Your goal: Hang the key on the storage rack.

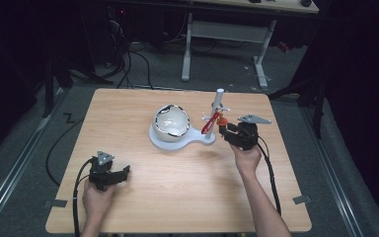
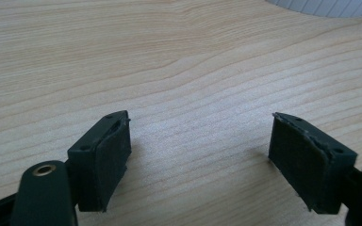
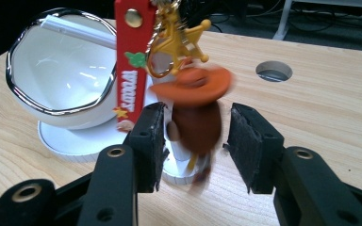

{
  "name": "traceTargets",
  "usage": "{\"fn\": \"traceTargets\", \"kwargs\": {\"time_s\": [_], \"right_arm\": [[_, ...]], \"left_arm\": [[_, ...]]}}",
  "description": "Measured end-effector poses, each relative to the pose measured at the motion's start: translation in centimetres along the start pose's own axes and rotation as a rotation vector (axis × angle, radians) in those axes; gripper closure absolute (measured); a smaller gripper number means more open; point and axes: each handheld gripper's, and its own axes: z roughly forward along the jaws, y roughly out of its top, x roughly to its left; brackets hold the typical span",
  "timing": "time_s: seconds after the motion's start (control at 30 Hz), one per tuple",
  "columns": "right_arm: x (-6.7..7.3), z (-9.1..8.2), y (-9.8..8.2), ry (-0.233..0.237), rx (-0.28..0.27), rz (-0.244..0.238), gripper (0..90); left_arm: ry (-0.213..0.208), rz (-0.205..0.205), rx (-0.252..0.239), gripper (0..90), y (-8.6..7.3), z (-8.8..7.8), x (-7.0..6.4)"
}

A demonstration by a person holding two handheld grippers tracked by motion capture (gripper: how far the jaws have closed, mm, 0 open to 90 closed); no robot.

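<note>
Your right gripper [image 3: 195, 141] brackets the small brown cowboy figure with an orange hat [image 3: 195, 117], hanging with its red strap [image 3: 131, 61] from the white stand's post [image 1: 219, 106]; the jaws stand apart, not visibly pressing. Next, close gently and lift it off. At nine o'clock, the glossy white chrome-rimmed bowl [image 1: 171, 123] looks empty. Your left gripper [image 2: 200, 155] rests open at seven o'clock.

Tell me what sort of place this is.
Probably a lab or workshop set up for recording. A wooden table stands on grey floor with cables trailing behind it, a desk sits further back, and the surroundings are dark.
</note>
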Motion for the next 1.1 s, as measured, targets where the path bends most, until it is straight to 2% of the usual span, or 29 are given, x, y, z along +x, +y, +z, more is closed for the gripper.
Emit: {"fn": "traceTargets", "kwargs": {"time_s": [0.13,0.4,0.8,1.1], "right_arm": [[0.1,-0.1,0.0,-0.001,0.005,-0.010,61.3],[0.1,-1.1,-0.3,-0.007,-0.009,-0.021,55.2],[-1.2,-3.6,-1.5,-0.017,-0.023,0.006,53.5],[-1.7,-4.6,-2.2,-0.018,-0.026,0.020,53.8]], "left_arm": [[0.001,0.003,0.002,21.9,0.0,0.0,0.0],[0.000,0.001,0.001,21.9,0.0,0.0,0.0],[0.004,0.006,0.004,21.9,0.0,0.0,-0.1],[0.006,0.009,0.004,21.8,0.0,0.0,-0.1]]}}
